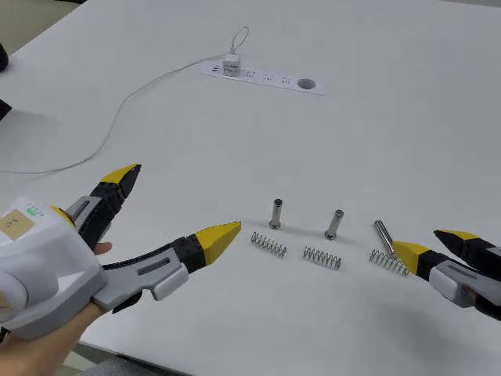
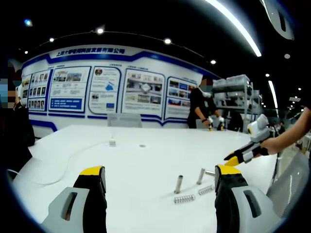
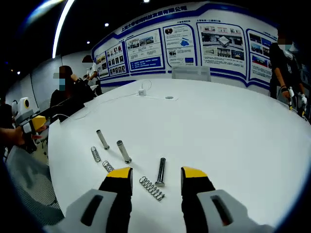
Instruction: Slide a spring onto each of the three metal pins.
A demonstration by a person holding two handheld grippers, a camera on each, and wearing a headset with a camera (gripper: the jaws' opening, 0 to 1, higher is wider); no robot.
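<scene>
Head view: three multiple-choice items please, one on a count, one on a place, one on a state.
1. How many silver metal pins are on the white table?
A) two B) three C) five
2. Where is the white power strip?
A) far side, beyond the pins B) between the pins C) at the near edge
3. The coiled steel springs are:
A) slid onto the pins B) lying loose just in front of the pins C) stacked in a pile

Answers: 1 B, three pins show in a row; 2 A, the strip lies well behind that row; 3 B, each spring lies bare on the table by a pin.
</scene>
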